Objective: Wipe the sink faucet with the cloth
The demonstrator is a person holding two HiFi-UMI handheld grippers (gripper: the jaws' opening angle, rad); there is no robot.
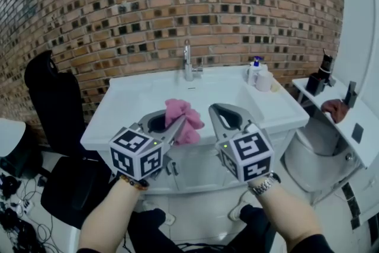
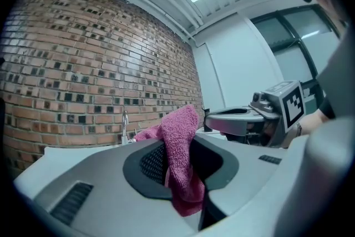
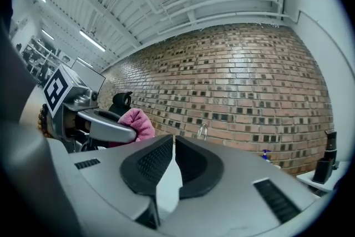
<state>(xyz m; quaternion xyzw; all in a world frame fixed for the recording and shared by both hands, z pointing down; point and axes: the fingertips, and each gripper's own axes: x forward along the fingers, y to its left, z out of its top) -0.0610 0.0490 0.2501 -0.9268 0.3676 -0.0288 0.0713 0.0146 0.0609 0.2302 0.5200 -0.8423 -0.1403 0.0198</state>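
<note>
A chrome faucet (image 1: 188,62) stands at the back of the white sink (image 1: 133,101), against the brick wall. It also shows small and far off in both gripper views, faucet (image 2: 125,125) and faucet (image 3: 203,131). My left gripper (image 1: 177,121) is shut on a pink cloth (image 1: 185,118), which hangs bunched from its jaws over the sink's front edge; the cloth (image 2: 180,158) fills the jaws close up. My right gripper (image 1: 213,108) is beside it, jaws together, with nothing between them (image 3: 172,141). Both grippers are short of the faucet.
A blue-pump soap bottle (image 1: 256,70) and a white cup (image 1: 264,80) sit at the sink's back right. A white shelf (image 1: 355,127) with dark items is on the right. A black chair (image 1: 56,101) is left of the sink, with cables (image 1: 18,210) on the floor.
</note>
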